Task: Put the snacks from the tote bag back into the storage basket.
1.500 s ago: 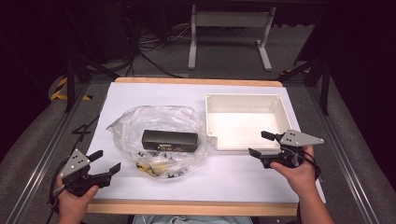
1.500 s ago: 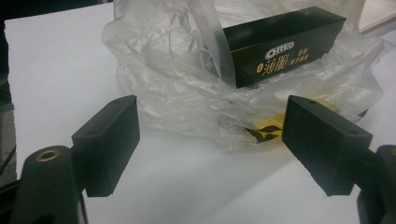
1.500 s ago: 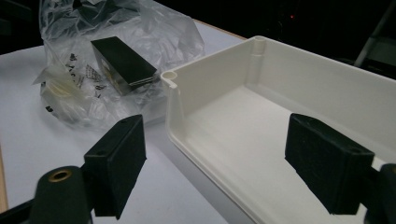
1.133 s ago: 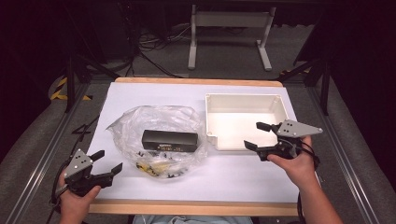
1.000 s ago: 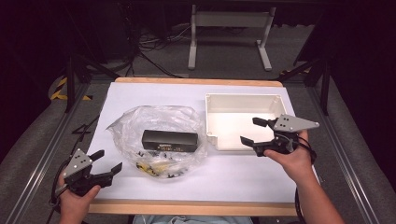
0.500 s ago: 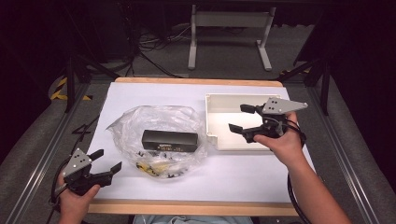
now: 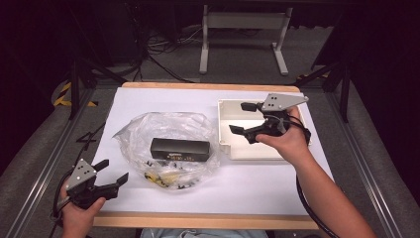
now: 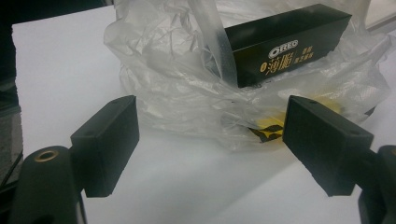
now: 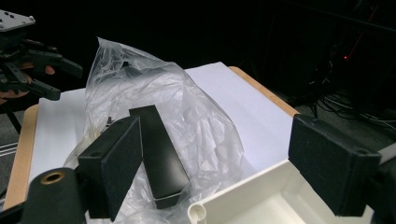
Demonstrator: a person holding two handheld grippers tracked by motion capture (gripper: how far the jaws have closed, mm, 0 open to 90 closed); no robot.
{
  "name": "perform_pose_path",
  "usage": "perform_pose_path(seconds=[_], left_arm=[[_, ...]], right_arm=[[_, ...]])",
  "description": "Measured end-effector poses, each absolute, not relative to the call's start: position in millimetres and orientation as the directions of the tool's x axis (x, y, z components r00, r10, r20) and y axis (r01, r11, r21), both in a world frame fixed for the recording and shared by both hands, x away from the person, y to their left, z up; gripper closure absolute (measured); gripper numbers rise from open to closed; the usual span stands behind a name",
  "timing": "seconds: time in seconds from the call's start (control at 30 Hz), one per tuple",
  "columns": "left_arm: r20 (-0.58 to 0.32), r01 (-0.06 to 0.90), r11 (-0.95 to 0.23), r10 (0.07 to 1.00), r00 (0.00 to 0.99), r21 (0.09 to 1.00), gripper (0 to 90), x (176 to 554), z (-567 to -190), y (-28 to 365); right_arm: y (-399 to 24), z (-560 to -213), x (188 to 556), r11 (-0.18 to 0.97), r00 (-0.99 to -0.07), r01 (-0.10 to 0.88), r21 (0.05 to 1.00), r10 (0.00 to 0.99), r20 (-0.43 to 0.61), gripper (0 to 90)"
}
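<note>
While both grippers hung empty, the crumpled clear plastic bag lay at the middle of the white-covered table, left of the shallow white plastic tray.

Contents of bag: one long black cardboard biscuit box with gold lettering, lying flat; below it, at the near side, small yellow-and-black wrapped items, count not readable through the film.

Tray: nothing could be seen in it, though part of its floor was hidden behind the right gripper.

Left gripper: near left corner of the table, jaws spread wide, pointed at the bag and short of touching it. In the left gripper view the bag's near fold sat between and beyond the pads.

Right gripper: raised over the tray's left part, jaws wide apart, aimed left toward the bag, nothing between them.

Progress, as judged: work at its start. Nothing was grasped and the bag and its contents were undisturbed. Probably left: seizing the bag, drawing out the box and small items, moving them to the tray.
</note>
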State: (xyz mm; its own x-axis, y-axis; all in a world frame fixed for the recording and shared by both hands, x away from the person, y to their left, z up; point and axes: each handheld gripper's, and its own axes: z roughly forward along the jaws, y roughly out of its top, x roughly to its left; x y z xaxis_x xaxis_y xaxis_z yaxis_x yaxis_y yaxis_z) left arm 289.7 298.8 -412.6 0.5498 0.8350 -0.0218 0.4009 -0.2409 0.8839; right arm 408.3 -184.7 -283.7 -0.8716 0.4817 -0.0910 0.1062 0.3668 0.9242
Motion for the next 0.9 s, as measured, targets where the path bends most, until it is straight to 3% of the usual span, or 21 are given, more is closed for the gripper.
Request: perform_pose_path(seconds=[0.6, 0.9], left_arm=[[-0.03, 0.401, -0.233, 0.834, 0.551, 0.886, 19.6, 289.9, -412.8, 300.2], [-0.031, 0.403, -0.236, 0.832, 0.554, 0.884, 19.6, 290.3, -413.2, 300.6]], right_arm=[[-138.5, -273.8, 428.5, 0.379, -0.903, 0.083, 0.922, 0.42, -0.092, 18.3], [-120.9, -275.1, 438.6, 0.44, -0.908, 0.085, 0.894, 0.403, -0.113, 17.9]])
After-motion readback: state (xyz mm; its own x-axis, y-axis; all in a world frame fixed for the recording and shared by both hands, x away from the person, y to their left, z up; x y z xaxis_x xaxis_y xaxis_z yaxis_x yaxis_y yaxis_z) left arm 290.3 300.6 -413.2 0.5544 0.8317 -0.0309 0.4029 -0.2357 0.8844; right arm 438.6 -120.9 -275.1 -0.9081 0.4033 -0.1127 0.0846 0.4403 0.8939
